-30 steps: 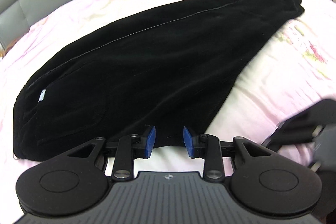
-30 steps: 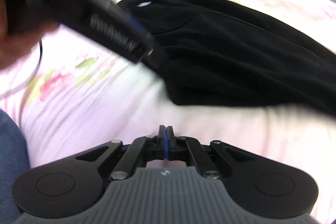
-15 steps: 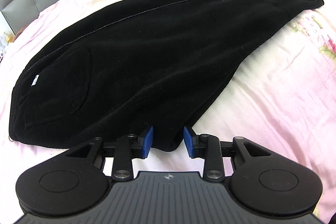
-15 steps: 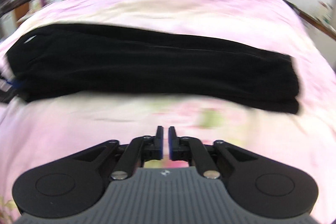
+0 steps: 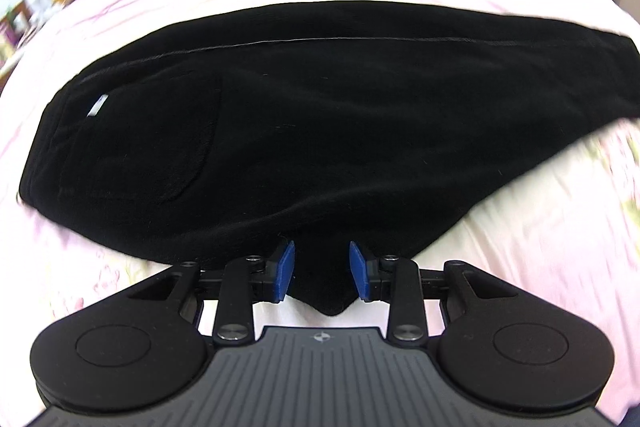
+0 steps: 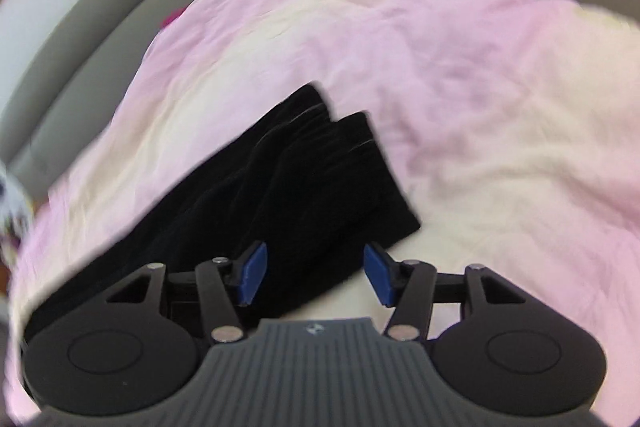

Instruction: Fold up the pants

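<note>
The pants lie halved lengthwise on the bed (cross fold remaining); left gripper fingers spread astride the crotch, right gripper fingers opening over the cuffs.

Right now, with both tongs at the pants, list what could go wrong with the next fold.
1. The left tongs straddle only a small point of the pants; a grip there could slip or bunch the cloth.
2. The right tongs are opening over the leg ends, whose two cuffs lie staggered, so they might catch one layer only.
3. The pink quilt is wrinkled and could get pinched too.
</note>
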